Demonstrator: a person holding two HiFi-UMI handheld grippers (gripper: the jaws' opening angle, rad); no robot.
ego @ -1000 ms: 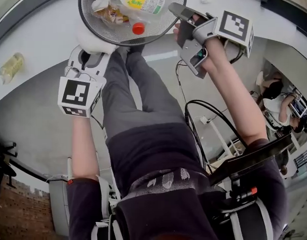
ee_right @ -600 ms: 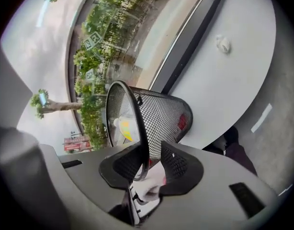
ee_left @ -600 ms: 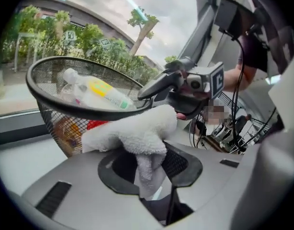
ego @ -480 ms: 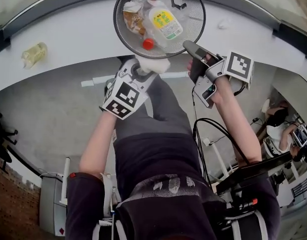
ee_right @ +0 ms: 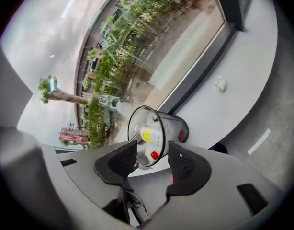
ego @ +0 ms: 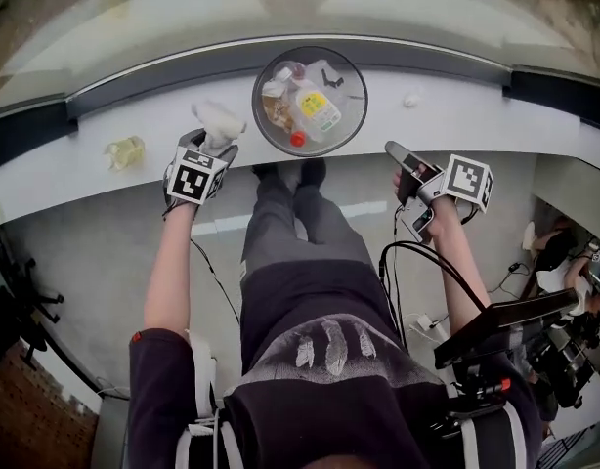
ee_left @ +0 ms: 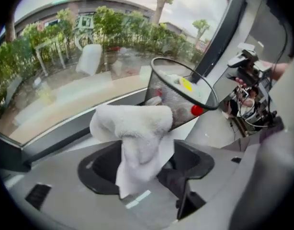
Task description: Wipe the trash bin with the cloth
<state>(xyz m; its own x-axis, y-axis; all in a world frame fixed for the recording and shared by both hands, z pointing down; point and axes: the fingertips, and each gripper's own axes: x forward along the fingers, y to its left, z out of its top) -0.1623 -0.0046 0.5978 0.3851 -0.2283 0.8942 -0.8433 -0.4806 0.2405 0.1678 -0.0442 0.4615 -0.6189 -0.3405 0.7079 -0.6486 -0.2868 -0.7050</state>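
The round wire-mesh trash bin (ego: 254, 106) stands on the white ledge (ego: 456, 115), holding bottles and wrappers. My left gripper (ego: 210, 143) is to the bin's left. The white cloth (ego: 218, 121) bunches at its tip over the ledge. In the left gripper view the cloth (ee_left: 137, 128) hangs loosely between the jaws of the left gripper (ee_left: 146, 159), which are opening, with a dark gap on its right; the bin (ee_left: 168, 99) stands just behind. My right gripper (ego: 406, 169) hangs right of the bin, apart from it. Seen in its own view, the right gripper (ee_right: 152, 159) is opening and empty, and the bin (ee_right: 178, 123) shows beyond the gap.
A crumpled clear bottle (ego: 124, 151) lies on the ledge at the left, and a small white scrap (ego: 410, 98) lies right of the bin. A window runs behind the ledge. My feet (ego: 290, 174) stand below the bin, with cables (ego: 398, 262) at the right.
Both grippers have drawn back from the bin. The left one, which pressed the cloth against the bin's side, has moved off to its left. The right jaws have spread wider.
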